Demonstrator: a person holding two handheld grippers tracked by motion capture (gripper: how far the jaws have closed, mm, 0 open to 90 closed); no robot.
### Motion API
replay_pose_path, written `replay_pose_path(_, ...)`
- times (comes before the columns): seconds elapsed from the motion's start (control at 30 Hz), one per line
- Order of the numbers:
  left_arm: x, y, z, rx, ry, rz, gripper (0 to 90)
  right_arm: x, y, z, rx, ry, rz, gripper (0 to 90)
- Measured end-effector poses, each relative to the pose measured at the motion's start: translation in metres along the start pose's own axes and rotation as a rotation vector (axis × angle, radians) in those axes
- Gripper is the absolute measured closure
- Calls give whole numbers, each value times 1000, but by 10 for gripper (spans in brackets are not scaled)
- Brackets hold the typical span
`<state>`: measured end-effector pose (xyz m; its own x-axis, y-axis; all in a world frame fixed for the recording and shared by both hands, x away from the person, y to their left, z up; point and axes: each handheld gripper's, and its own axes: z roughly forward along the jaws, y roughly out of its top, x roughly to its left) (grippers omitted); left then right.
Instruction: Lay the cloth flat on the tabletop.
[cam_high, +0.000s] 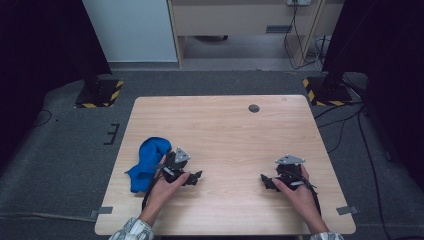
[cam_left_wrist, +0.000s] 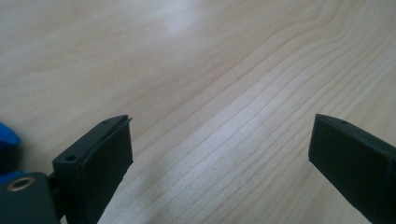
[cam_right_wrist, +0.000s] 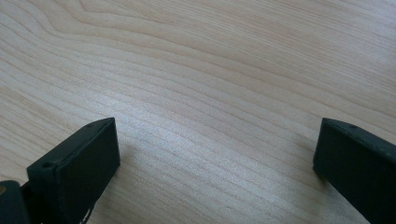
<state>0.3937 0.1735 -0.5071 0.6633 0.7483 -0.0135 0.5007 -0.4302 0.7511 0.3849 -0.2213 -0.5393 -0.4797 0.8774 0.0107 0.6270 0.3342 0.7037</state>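
At the frame's bottom, 2 hands rest low on the table (cam_high: 225, 125). Left gripper (cam_high: 196, 177) and right gripper (cam_high: 265, 181) gape wide, holding nothing. The blue cloth (cam_high: 146, 161) lies at lower left, beside the left gripper.

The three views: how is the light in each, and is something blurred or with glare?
High view: the table is evenly lit, the surroundings are dark, and the blue cloth is sharp enough. Left gripper view: a pale glare patch lies on the wood at top, and the near fingers look soft. Right gripper view: a mild sheen lies mid-frame, the grain is crisp, and the fingers cast faint shadows.
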Motion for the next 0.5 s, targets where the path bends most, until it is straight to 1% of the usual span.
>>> replay_pose_path(0.03,0,0,0,0,0,0,58,0,0,0,0,0,0,5)
replay_pose_path(0.07,4,0,-10,-23,0,-12,58,0,0,0,0,1,-1,5)
replay_pose_path(0.13,7,1,-20,-35,4,-12,58,0,0,0,0,2,-1,5)
replay_pose_path(0.2,11,1,-28,-47,28,-20,56,0,0,0,0,1,-1,5)
replay_pose_path(0.4,32,2,-52,-69,92,-106,64,0,0,0,0,2,-2,5)
replay_pose_path(0.43,32,2,-52,-69,92,-106,65,0,0,0,0,3,-2,5)
replay_pose_path(0.5,41,1,-61,-65,138,-111,65,0,0,0,0,4,-2,5)
